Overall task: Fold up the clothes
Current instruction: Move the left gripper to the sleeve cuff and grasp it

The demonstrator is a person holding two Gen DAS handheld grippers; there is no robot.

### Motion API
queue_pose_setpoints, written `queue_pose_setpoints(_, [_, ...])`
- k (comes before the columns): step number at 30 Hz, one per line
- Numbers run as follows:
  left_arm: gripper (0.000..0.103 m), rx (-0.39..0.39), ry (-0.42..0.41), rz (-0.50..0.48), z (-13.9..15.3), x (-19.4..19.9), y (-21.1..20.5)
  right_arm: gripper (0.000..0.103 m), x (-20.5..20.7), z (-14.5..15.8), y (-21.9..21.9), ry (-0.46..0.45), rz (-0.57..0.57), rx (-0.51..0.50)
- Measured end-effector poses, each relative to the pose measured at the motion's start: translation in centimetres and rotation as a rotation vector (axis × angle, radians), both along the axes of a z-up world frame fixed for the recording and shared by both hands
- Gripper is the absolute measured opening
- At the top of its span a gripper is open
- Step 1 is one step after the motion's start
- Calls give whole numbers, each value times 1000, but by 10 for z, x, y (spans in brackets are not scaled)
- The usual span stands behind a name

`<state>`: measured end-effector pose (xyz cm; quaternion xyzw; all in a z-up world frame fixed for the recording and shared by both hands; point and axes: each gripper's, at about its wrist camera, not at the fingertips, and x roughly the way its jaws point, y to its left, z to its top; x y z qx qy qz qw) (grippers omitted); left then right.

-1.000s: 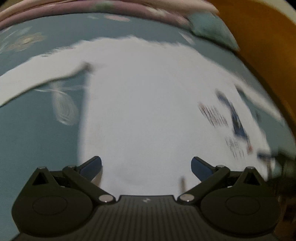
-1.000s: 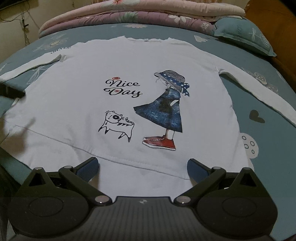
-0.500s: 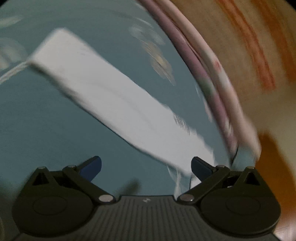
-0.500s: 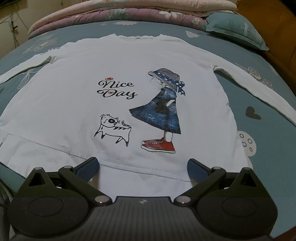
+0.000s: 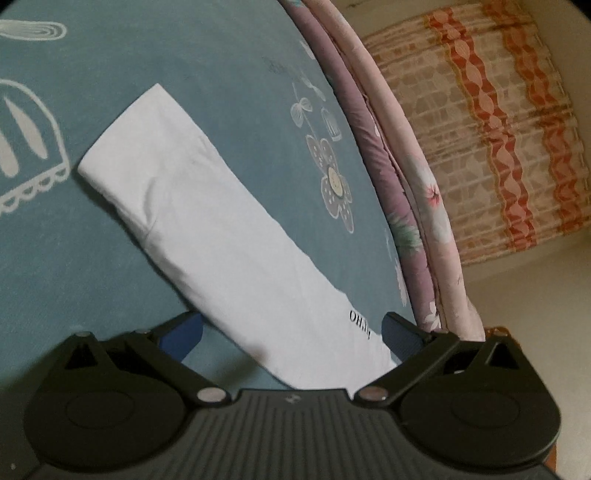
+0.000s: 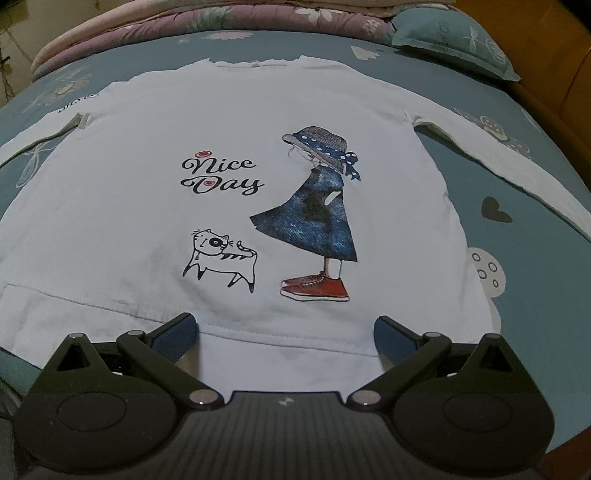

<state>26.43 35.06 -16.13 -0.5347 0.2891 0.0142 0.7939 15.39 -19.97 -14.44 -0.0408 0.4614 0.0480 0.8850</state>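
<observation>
A white long-sleeved shirt (image 6: 258, 122) lies flat, front up, on the teal bedsheet (image 6: 535, 266), printed with "Nice Day", a cat and a girl in a blue dress. My right gripper (image 6: 286, 336) stands open over its bottom hem, nothing between the fingers. In the left wrist view one sleeve (image 5: 207, 229) stretches out flat, cuff at the upper left, small black lettering near the shoulder end. My left gripper (image 5: 291, 332) hovers open over the sleeve's near end, a pad on either side, holding nothing.
Folded pink and purple quilts (image 6: 229, 26) lie along the head of the bed, also seen in the left wrist view as quilts (image 5: 402, 184). A teal pillow (image 6: 454, 40) sits at the far right. A patterned curtain (image 5: 491, 129) hangs beyond. Orange wood (image 6: 576, 81) edges the right side.
The left gripper swung away from the shirt's body to its outstretched sleeve and has settled over the shoulder end. The right gripper has crept slightly closer to the hem.
</observation>
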Motion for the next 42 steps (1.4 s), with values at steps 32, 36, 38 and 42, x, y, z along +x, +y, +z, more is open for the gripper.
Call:
queue_pose_setpoints(32, [102,188,-67,142,11,34,2,103,2,1,0,-2,18,4])
queue_pose_setpoints(36, [102,195,-49,184,8,36,2,103,2,2,0,4,20,3])
queue_pose_setpoints(38, [102,202,-66,168,13,35,-1,103,2,2,0,2,19,2])
queue_pose_setpoints(42, [102,220,-105,157,24,34,-3,103,1,2,2,-2,18,-11])
